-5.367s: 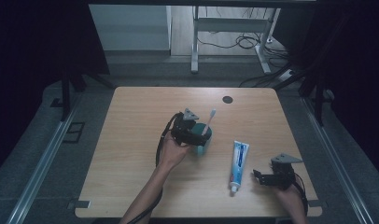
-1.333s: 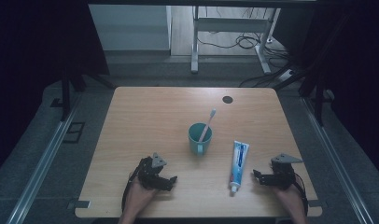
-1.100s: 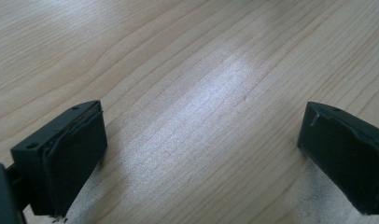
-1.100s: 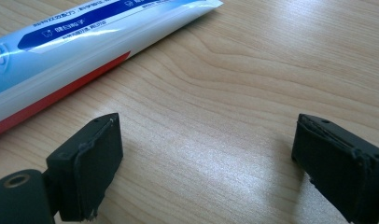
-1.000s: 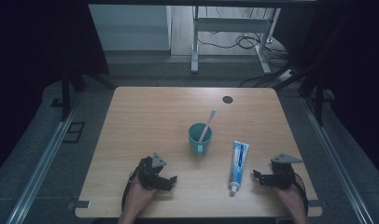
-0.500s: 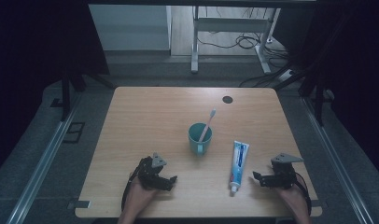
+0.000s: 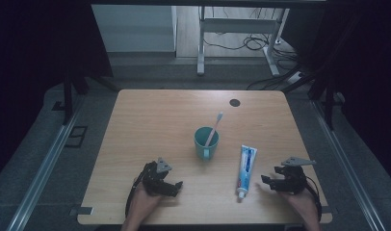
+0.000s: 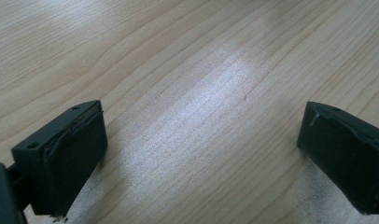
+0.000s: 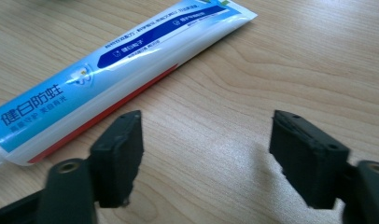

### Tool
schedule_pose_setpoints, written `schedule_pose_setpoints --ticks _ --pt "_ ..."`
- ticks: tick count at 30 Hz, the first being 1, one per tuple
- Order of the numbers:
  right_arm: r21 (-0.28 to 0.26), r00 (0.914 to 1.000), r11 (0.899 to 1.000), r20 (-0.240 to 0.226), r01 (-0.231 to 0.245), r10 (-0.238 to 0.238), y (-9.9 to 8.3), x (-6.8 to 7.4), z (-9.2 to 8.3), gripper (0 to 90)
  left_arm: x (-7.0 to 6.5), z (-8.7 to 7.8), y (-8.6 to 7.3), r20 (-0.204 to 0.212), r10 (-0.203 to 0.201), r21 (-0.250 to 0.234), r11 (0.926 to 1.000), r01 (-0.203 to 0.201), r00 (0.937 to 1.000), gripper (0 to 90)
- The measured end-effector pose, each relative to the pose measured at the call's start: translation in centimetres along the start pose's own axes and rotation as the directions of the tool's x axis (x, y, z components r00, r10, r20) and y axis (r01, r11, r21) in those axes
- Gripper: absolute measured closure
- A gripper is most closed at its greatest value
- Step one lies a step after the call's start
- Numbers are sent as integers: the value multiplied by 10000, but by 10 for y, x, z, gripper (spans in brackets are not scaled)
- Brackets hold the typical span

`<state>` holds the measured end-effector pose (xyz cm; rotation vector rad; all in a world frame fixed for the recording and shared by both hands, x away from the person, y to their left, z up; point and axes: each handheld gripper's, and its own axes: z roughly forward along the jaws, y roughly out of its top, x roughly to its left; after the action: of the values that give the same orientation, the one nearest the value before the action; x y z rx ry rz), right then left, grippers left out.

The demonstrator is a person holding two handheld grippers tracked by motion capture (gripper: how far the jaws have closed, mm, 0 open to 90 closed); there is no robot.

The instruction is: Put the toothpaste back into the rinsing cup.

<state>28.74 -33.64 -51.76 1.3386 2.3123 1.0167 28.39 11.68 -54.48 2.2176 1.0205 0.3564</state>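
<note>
1. Our right gripper [image 7: 266, 180] sits low over the light wooden table [image 7: 150, 120]; its jaws have just been closing yet stand apart, only bare wood between them.
2. Just beside it lies the blue-and-white toothpaste tube [image 7: 245, 168], flat, untouched.
3. Our left gripper [image 7: 176, 185] rests spread wide, holding nothing.
4. Farther back, the teal mug [image 7: 206, 140] holds a toothbrush [image 7: 214, 126].

toothpaste tube [image 9: 108, 74] | large white characters 健白防蛀 | smaller line on blue band: unreadable
</note>
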Motion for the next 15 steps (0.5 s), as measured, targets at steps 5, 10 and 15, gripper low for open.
schedule_pose_setpoints --ticks 5,10,15 --pt "-90 9993 9999 -362 96 -99 4 3 -2 450 0 0 0 -1 2 0 10000 -2 10000 17" --pt "-35 9981 9992 -476 393 -394 6 6 -3 556 0 0 0 -1 3 0 10000 -3 10000 17" --pt "42 9956 9983 -745 577 -572 10 10 -5 749 0 0 0 -2 4 0 10000 -4 10000 17"
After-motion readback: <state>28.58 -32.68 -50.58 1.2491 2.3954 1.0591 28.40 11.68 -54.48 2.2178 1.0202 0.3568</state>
